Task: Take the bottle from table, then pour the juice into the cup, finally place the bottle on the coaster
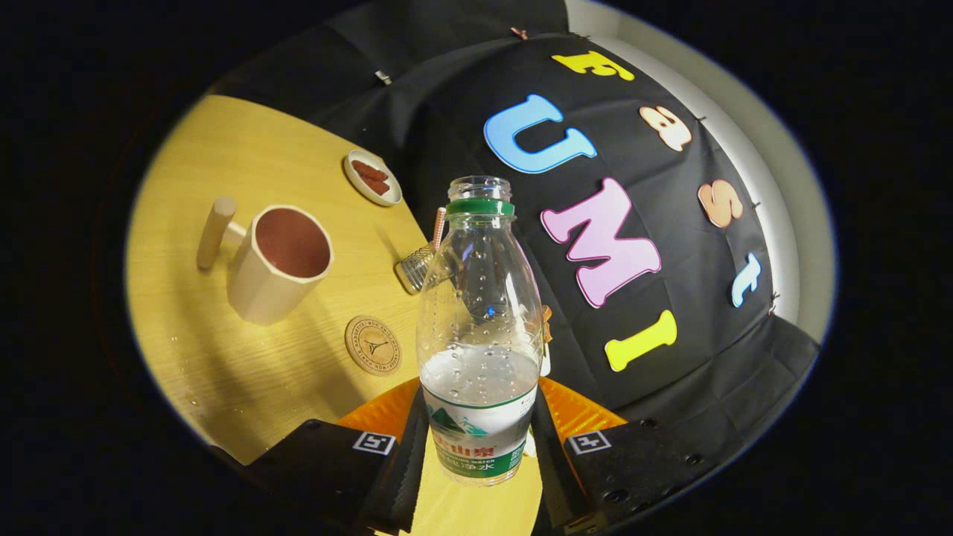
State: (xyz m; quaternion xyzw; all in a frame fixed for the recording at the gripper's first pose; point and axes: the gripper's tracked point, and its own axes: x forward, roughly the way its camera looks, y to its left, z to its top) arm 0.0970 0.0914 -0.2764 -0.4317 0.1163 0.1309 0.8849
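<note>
- Gripper view: fingers [480, 454] clamped on bottle [480, 327], uncapped, held upright above desk [223, 149].
- Cup [281, 260] beyond-left, coaster [373, 345] nearer.
- Recommended: carry level to cup, tilt slowly over rim.

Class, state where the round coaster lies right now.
In the gripper view, the coaster lies flat on the table, between cup and held bottle.

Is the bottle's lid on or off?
Off. The bottle, held between the gripper fingers, shows an open mouth above its green neck ring, with no cap on it.
</note>
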